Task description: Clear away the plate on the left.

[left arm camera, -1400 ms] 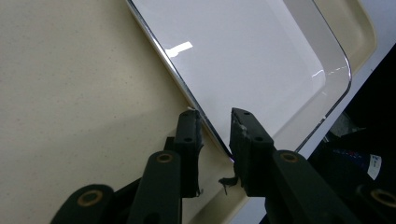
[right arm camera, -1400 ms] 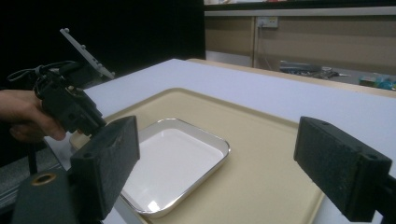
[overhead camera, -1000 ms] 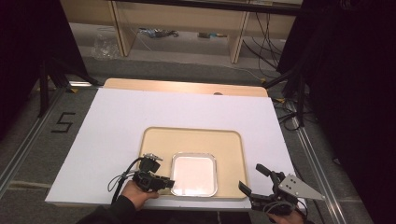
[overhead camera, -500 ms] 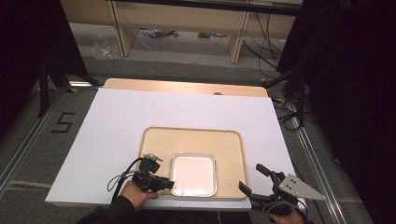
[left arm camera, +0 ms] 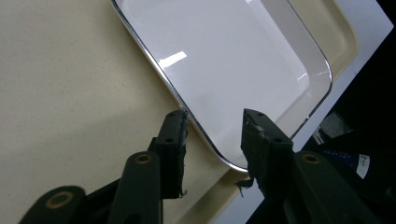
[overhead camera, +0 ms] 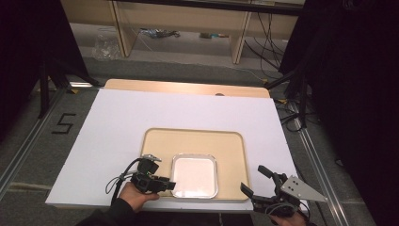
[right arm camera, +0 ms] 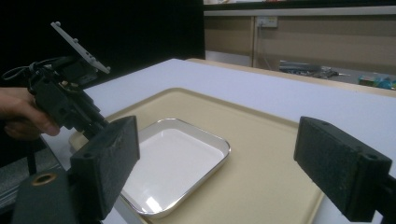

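A shallow white square dish with a metal rim (overhead camera: 194, 175) sits in the beige plastic tray (overhead camera: 230, 150) near the surface's front edge. The left gripper (left arm camera: 212, 126), jaws parted, straddles its rim; the thin rim may slip free. The right gripper (overhead camera: 256, 180) waits agape.

"5" on the floor (overhead camera: 63, 123)

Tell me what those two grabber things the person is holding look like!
Both are black. The left gripper has a black cable looping off it. The right gripper carries a grey three-cornered plate with small holes. Its fingers are chunky black blocks with rough pads; brass-coloured rivets join the arms. The person wears dark sleeves.
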`<state>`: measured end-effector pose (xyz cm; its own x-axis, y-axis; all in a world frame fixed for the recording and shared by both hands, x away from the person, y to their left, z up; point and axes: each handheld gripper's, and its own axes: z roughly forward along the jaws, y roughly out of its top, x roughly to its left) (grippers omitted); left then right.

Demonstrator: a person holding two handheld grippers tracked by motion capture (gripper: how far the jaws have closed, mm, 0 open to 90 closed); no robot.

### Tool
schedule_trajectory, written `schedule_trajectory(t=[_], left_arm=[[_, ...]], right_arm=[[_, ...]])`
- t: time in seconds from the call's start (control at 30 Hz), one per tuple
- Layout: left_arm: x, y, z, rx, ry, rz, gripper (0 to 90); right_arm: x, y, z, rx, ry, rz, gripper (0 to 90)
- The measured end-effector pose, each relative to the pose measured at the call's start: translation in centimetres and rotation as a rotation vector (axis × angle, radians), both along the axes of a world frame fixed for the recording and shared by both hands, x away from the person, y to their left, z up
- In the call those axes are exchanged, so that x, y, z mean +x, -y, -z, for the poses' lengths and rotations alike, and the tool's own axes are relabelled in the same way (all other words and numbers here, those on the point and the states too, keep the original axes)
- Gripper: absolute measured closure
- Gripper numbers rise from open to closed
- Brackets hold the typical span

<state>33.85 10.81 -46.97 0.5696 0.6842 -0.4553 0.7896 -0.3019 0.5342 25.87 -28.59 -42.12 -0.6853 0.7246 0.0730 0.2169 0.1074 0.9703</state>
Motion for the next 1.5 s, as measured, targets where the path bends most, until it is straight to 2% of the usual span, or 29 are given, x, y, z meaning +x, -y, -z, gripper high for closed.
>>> schedule_trajectory(t=[0.27, 0.4, 0.63, 0.73, 1.0, 1.03, 1.1, 1.23, 1.3, 1.37, 1.43, 1.5], left_arm=[[0.0, -0.3, -0.4, -0.022, 0.017, -0.008, 50.2], [0.0, -0.4, -0.6, -0.016, 0.037, -0.017, 42.7], [0.0, -0.6, -1.0, -0.024, 0.063, -0.065, 34.1], [-0.1, -0.7, -1.1, -0.015, 0.073, -0.064, 30.3], [-0.4, -0.5, -1.4, -0.023, 0.115, -0.058, 25.4], [-0.4, -0.7, -1.6, -0.013, 0.123, -0.041, 25.1], [-0.6, -0.7, -1.7, -0.036, 0.134, -0.065, 24.2], [-0.8, -1.0, -2.0, -0.068, 0.14, -0.068, 21.0], [-0.9, -1.1, -2.2, -0.072, 0.156, -0.073, 19.9], [-1.1, -1.3, -2.3, -0.092, 0.177, -0.076, 19.2], [-1.3, -1.5, -2.6, -0.114, 0.216, -0.068, 19.0], [-1.5, -1.6, -2.9, -0.12, 0.249, -0.083, 17.9]], right_arm=[[0.0, 0.0, 0.0, -0.002, 0.002, -0.002, 15.2], [0.0, 0.0, 0.0, -0.002, 0.001, -0.002, 15.1], [0.0, 0.0, 0.0, -0.001, 0.001, -0.002, 15.2], [0.0, 0.0, 0.0, -0.002, 0.001, -0.003, 15.2], [0.0, 0.0, 0.0, -0.002, 0.002, -0.003, 15.1], [0.0, 0.0, 0.0, -0.002, 0.002, -0.003, 15.1], [0.0, 0.0, 0.0, -0.002, 0.002, -0.003, 15.1], [0.0, 0.0, 0.0, -0.002, 0.002, -0.003, 15.1], [0.0, 0.0, 0.0, -0.002, 0.001, -0.003, 15.1], [0.0, 0.0, 0.0, -0.002, 0.001, -0.003, 15.2], [0.0, 0.0, 0.0, -0.002, 0.001, -0.003, 15.1], [0.0, 0.0, 0.0, -0.002, 0.002, -0.004, 15.1]])
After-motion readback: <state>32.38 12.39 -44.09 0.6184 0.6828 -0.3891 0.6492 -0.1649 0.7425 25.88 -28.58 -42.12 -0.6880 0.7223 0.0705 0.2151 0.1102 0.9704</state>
